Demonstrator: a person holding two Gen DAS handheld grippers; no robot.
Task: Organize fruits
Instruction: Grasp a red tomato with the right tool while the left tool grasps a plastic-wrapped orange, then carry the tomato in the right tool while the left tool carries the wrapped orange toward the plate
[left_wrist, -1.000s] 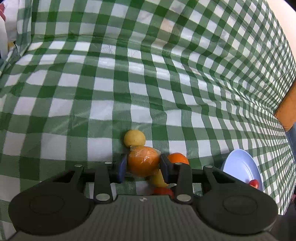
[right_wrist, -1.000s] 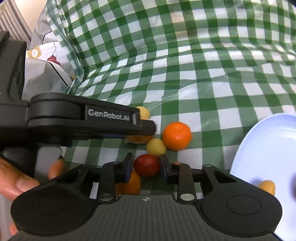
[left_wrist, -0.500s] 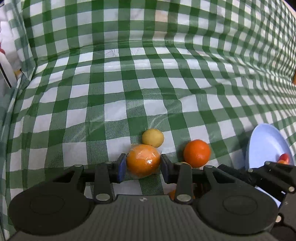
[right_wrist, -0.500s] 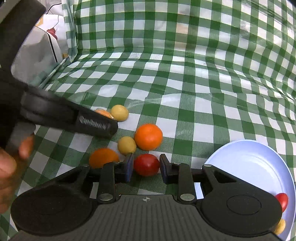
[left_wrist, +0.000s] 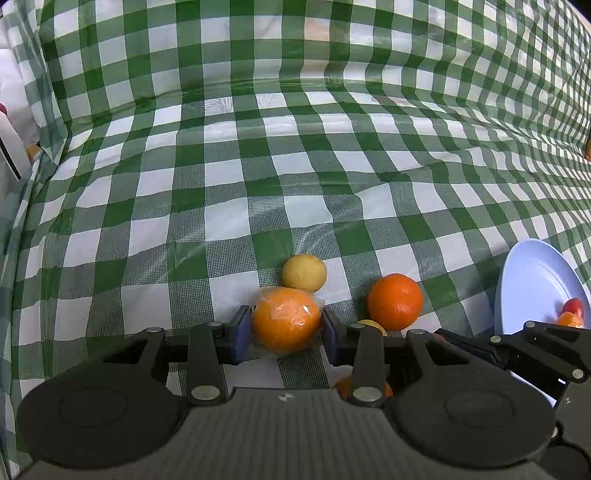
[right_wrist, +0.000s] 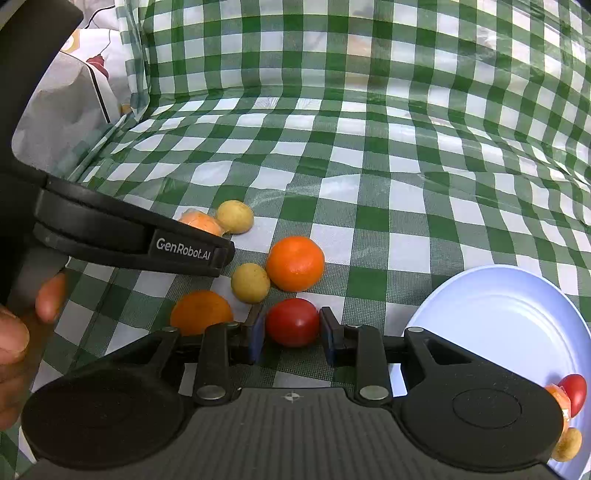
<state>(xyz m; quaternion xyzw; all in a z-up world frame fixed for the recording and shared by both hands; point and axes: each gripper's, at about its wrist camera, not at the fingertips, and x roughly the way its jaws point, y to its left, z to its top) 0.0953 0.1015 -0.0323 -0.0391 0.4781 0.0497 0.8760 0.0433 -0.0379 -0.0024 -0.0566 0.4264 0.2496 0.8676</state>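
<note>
- The wrapped orange (left_wrist: 286, 319) is sitting between the pads of the left gripper (left_wrist: 286, 332), which is pinching it on both sides; it looks low over the checked cloth (left_wrist: 258, 166), though whether it is lifted I cannot tell.
- The red tomato (right_wrist: 293, 322) is sitting pinched between the pads of the right gripper (right_wrist: 291, 330), just above the cloth.
- Compared with a second ago, both views have been rolling toward level, and the blue plate (right_wrist: 498, 314) is now showing much more fully beside the right gripper.
- Neither grip has changed width; both fruits appear secured, so carrying them to the plate is likely next.
- A bare orange (right_wrist: 295, 263), two yellow fruits (right_wrist: 250, 282) and a further orange fruit (right_wrist: 201, 312) are lying loose near the tomato.
- The plate is already holding a small tomato (right_wrist: 574, 391) and other pieces at its near rim.
</note>
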